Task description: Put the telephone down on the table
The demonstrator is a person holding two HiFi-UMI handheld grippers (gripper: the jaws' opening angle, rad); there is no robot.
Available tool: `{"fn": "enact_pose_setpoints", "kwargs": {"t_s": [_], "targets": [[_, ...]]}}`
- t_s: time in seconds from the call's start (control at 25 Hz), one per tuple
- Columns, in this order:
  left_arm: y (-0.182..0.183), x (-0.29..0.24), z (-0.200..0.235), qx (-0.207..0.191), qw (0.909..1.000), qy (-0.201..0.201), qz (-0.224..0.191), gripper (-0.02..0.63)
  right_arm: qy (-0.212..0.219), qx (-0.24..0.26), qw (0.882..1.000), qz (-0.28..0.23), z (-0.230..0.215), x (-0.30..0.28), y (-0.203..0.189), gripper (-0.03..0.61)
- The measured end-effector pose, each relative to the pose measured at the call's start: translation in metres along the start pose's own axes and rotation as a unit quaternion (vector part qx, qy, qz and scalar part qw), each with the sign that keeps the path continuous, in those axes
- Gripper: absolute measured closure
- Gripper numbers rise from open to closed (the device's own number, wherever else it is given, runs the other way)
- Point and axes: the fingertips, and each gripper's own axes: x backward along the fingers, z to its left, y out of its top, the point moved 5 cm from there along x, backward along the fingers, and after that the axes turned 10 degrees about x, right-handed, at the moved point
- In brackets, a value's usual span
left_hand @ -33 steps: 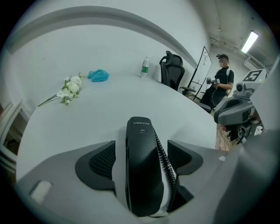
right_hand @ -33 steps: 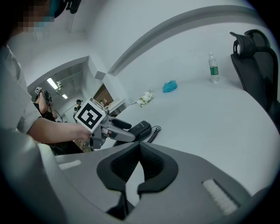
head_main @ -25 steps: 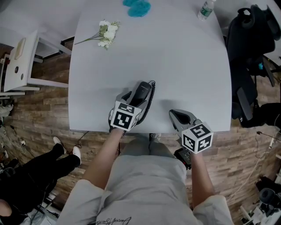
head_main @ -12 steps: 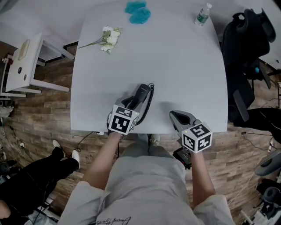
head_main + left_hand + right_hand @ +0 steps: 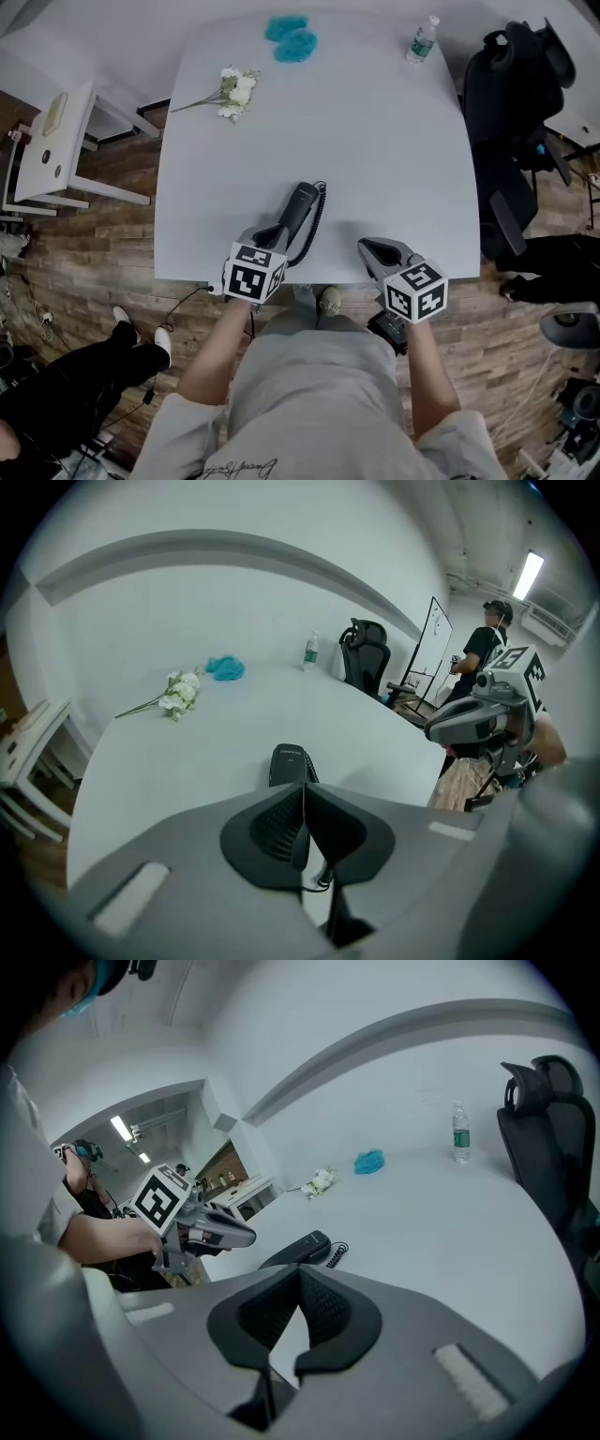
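The telephone handset (image 5: 300,208) lies on the bench (image 5: 375,141). The left gripper (image 5: 302,794) has just closed its jaws, empty; the right gripper (image 5: 298,1277) has its jaws together on nothing.

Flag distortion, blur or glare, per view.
Head view: table edges bow outward, light is even, telephone is sharp, no glare. Left gripper view: fisheye circle with dark corners, its near jaws are soft, ceiling light is blown out at upper right. Right gripper view: same fisheye, chair is bent along the right edge.
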Motion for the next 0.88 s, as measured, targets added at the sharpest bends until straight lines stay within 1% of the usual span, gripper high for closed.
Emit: {"fn": "enact_pose_setpoints", "kwargs": {"t_s": [0.04,0.24,0.56,0.68,0.88], "targets": [[-0.002,0.002,0.0,0.003,1.0,0.0,0.0,0.597,0.0,0.001,1.0,0.0,0.001,0.001,0.0,0.572],[-0.008,0.02,-0.007,0.012,0.9999,0.0,-0.008,0.597,0.002,0.002,1.0,-0.004,0.007,0.008,0.001,0.572],[-0.012,0.049,-0.019,0.01,0.9999,-0.001,-0.013,0.597,0.008,-0.003,1.0,-0.011,0.01,0.015,0.006,0.572],[-0.018,0.057,-0.021,0.021,0.9997,0.0,-0.015,0.597,0.01,-0.006,1.0,-0.015,0.012,0.017,0.006,0.572],[-0.024,0.068,-0.023,0.043,0.9988,-0.004,-0.021,0.597,0.018,0.008,1.0,-0.006,0.018,0.018,0.008,0.574]]}}
